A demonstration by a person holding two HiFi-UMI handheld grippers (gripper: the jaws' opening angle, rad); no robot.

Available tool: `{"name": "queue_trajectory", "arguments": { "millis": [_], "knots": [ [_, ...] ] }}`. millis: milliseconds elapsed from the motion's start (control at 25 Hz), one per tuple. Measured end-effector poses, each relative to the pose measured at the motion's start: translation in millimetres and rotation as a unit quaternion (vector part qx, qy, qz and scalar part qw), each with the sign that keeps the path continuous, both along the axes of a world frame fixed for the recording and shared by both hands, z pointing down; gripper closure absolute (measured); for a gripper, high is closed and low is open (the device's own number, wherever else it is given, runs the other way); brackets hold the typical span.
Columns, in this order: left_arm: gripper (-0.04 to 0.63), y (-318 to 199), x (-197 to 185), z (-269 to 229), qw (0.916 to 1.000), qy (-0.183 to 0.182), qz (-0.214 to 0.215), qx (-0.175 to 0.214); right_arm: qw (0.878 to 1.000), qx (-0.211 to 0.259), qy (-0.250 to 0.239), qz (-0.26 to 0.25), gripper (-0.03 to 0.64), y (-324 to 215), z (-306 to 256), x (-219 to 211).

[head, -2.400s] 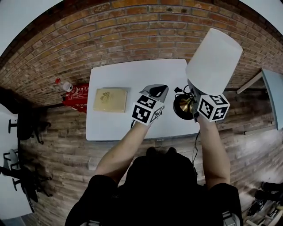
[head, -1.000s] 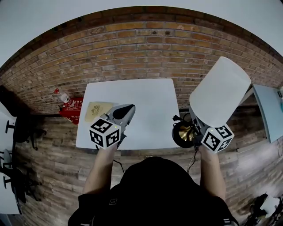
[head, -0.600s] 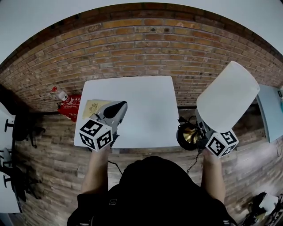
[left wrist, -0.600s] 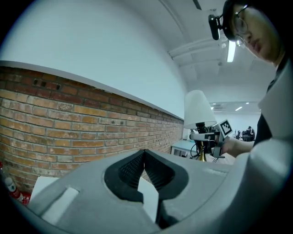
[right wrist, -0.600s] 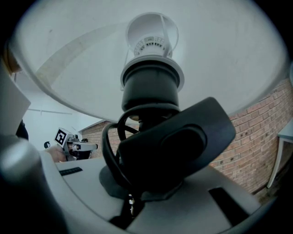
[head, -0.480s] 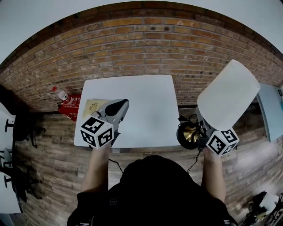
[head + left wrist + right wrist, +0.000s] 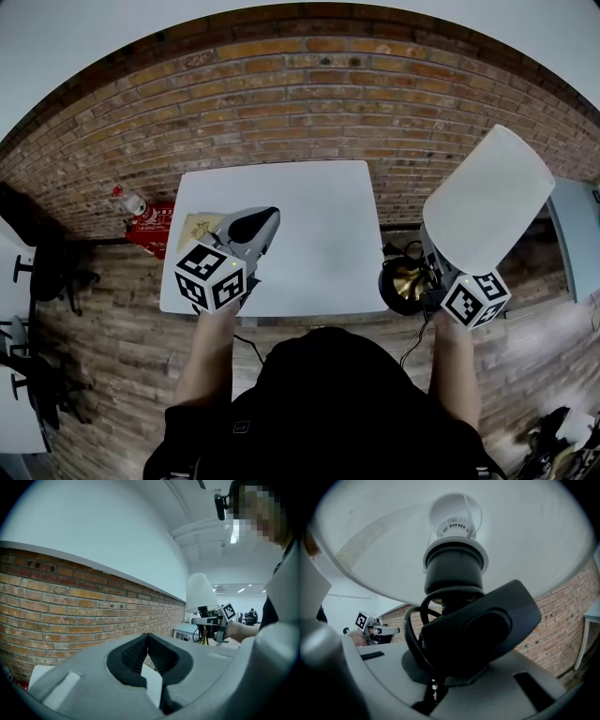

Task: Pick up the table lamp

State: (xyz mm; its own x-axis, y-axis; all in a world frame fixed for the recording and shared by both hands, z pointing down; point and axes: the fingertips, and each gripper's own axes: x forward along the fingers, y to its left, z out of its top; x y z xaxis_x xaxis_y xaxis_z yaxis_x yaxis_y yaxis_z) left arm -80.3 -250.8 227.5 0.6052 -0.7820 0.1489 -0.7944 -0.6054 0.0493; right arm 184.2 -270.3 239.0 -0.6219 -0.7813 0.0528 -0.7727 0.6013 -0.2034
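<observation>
The right gripper (image 7: pixel 427 279) is clamped on the lamp (image 7: pixel 486 201) by the stem under its shade. The base hangs clear, just beyond the right edge of the table (image 7: pixel 319 216). The left gripper (image 7: pixel 263 217), closed and empty, hovers over the table's left front, probably to stay out of the way.

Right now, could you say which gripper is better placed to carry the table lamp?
Right: the right gripper is shut on the table lamp beside the table; the left gripper is shut, empty, far from it.
</observation>
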Motion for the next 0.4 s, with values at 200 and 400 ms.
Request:
{"name": "queue_trajectory", "arguments": {
  "millis": [200, 400],
  "knots": [
    [0.588, 1.8, 0.8, 2.5, 1.0000, 0.000, 0.002, -0.001, 1.000, 0.000, -0.004, -0.006, 0.604, -0.5, 0.3, -5.7],
    [0.588, 5.7, -3.8, 0.7, 1.0000, 0.000, 0.003, -0.002, 1.000, 0.002, -0.003, -0.006, 0.604, 0.6, -3.8, -11.3]
  ]
}}
